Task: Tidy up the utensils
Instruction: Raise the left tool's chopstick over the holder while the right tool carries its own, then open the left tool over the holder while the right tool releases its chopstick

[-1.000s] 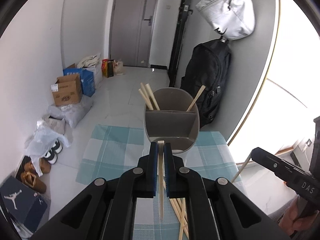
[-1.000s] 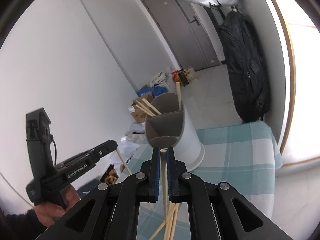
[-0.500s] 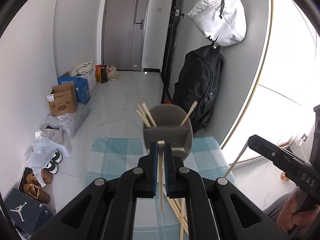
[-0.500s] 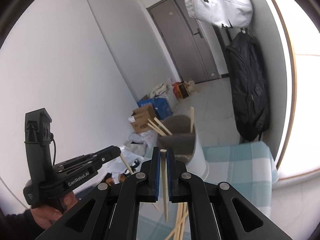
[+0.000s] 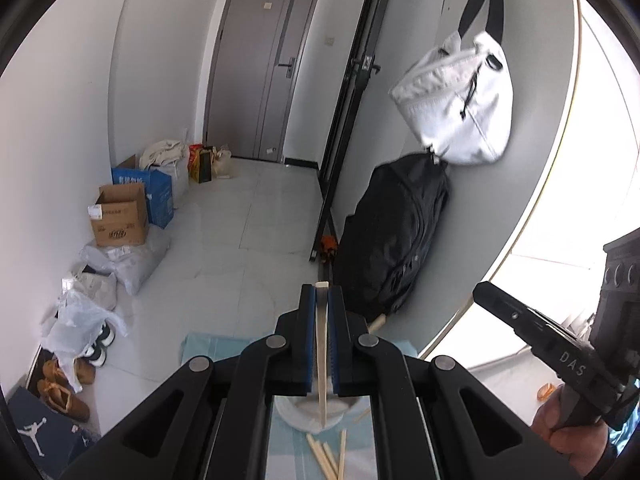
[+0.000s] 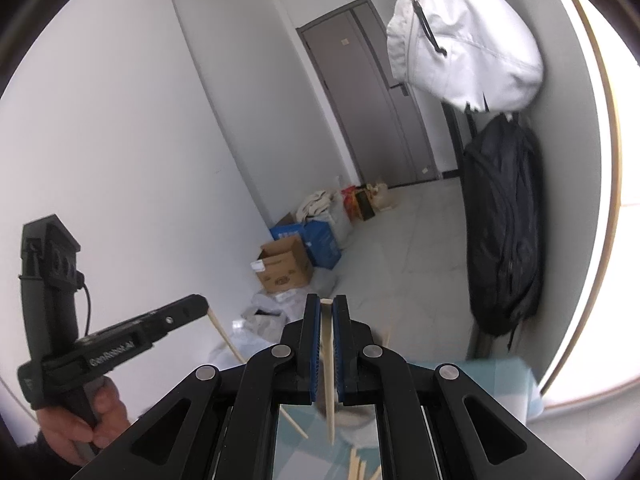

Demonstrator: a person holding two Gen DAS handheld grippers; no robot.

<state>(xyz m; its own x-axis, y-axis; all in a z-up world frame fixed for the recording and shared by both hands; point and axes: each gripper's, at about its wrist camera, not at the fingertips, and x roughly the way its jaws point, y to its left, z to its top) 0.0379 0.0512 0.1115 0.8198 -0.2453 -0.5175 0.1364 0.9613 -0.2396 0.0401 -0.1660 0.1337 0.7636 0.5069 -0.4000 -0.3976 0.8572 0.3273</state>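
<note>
The left gripper (image 5: 321,292) is closed on a single wooden chopstick (image 5: 321,344), its blue pads pinching the thick square end so that the thin tip hangs down towards the utensil holder (image 5: 304,410). The right gripper (image 6: 326,304) grips a second chopstick (image 6: 329,368) the same way, jaws all but shut on the blunt top, point downward. Holding each stick near its upper end and letting it hang looks like a way to clear the holder's rim and then drop the stick tip first into a compartment.

The holder sits low in both wrist views, mostly hidden behind the gripper bodies; only a pale curve of its rim shows under the left gripper, and a blurred grey patch under the right one. Both chopstick tips hang above it, apart from it. I cannot tell which compartment either tip is over.

Loose chopsticks (image 5: 332,454) lie just beside the holder's near side on the teal checked cloth (image 5: 204,346), so sorting is not finished. Beyond the holder a black backpack (image 5: 396,240) leans on the wall, with a white bag (image 5: 456,108) hanging above it. Lowering both sticks at once risks them knocking together.
</note>
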